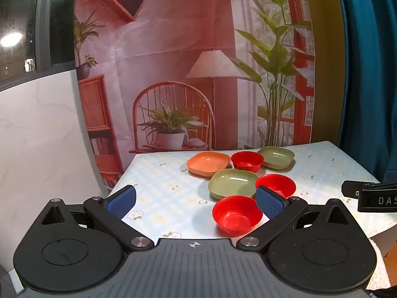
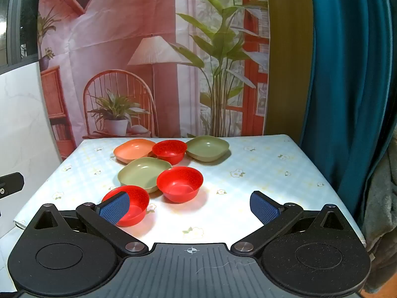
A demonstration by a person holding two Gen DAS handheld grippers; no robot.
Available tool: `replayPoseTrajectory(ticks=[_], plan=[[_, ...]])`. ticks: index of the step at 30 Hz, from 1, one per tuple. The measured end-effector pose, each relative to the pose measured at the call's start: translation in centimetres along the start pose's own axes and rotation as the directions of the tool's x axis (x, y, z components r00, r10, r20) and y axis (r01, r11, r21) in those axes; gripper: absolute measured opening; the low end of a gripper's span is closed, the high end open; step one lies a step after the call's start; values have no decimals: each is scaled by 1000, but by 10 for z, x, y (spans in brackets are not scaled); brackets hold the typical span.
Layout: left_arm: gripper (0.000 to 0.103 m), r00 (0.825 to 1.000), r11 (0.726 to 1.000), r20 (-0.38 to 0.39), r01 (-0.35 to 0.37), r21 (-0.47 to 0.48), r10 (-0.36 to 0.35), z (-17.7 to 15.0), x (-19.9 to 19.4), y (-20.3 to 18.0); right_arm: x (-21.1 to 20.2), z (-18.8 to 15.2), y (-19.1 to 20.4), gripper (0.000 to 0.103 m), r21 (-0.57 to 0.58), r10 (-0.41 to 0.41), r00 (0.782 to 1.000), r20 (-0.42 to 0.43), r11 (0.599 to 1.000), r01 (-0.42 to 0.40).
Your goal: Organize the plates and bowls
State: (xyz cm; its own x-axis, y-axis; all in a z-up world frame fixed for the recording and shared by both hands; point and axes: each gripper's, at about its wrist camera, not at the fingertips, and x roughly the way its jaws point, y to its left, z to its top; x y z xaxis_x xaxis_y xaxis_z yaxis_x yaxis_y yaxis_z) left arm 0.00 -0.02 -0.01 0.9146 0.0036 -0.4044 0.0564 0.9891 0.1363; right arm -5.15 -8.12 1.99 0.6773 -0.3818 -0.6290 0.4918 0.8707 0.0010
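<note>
Left wrist view: left gripper hangs released over the near edge of the table, pads spread wide, nothing between them. Nearest red bowl sits just ahead and to the right of centre, close by the right blue pad, upright, mouth up. Beyond it a green plate and a second red bowl touching or nearly so; farther out an orange plate, third red bowl and second green plate in a row. Right gripper is likewise released and empty; from it the same nearest red bowl lies ahead-left, partly behind its left pad, while the second red bowl is almost dead ahead. Nothing stacked yet, so sorting looks barely begun. Bowls are round, no long axis to align; the plates are rounded squares, so approach angle matters there. My read: left is nearer the closest bowl, needs a small rightward shift to straddle its rim; right is better lined up for the middle bowl.
</note>
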Motion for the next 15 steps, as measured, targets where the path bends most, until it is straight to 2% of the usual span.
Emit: replayPoseTrajectory(ticks=[15], plan=[[103, 1000, 1000, 0, 5, -9, -5, 1, 1, 0, -1, 0, 1, 103, -2, 1, 1000, 1, 1000, -1]])
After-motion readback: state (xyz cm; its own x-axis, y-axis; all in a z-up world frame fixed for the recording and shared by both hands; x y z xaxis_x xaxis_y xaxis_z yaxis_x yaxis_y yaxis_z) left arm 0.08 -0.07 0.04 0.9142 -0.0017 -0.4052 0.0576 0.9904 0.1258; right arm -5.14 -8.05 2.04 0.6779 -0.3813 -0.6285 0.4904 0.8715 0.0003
